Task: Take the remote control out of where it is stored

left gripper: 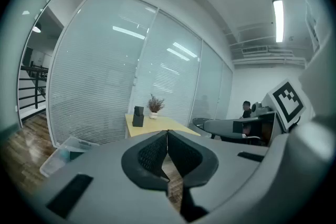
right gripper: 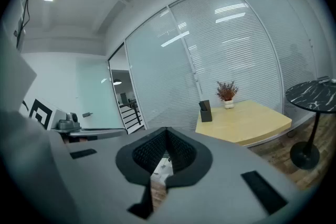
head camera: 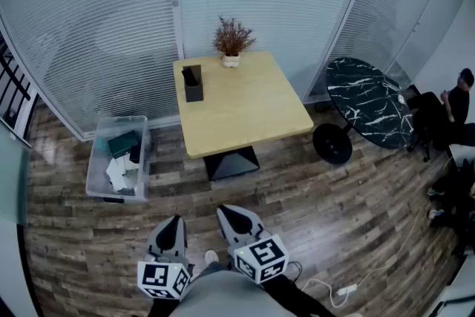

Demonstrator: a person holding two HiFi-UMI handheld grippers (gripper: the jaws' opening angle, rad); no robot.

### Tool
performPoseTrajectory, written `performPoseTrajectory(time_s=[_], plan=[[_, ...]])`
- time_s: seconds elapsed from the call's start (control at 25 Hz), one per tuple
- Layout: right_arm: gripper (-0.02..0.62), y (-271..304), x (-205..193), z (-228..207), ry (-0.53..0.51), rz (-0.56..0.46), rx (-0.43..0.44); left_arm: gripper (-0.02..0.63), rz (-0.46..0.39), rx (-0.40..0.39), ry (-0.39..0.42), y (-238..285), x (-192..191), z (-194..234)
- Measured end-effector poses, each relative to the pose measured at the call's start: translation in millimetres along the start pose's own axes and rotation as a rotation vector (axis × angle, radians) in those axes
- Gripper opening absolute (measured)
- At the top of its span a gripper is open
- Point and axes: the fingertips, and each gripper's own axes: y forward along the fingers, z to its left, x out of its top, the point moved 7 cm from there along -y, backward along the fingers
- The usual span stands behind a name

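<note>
Left gripper [head camera: 175, 223] and right gripper [head camera: 226, 214] are pressed together, empty. The remote control [head camera: 191, 73], apparently upright in its holder [head camera: 194, 92], is likely light and rigid; grasp its exposed top.

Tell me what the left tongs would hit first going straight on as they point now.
Probably the wooden table, at its near edge: the shut left tongs aim straight at it, though depth is unclear.

Left claw [head camera: 175, 221] and right claw [head camera: 225, 213] closed (side by side).
</note>
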Motion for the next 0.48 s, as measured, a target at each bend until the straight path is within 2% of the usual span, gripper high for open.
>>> performPoseTrajectory(time_s=[0.48], plan=[[0.003, 2.1, 0.3, 0.7, 0.002, -0.002, -0.004, 0.009, -0.002, 0.005, 0.003, 0.1, 2.8, 1.6]])
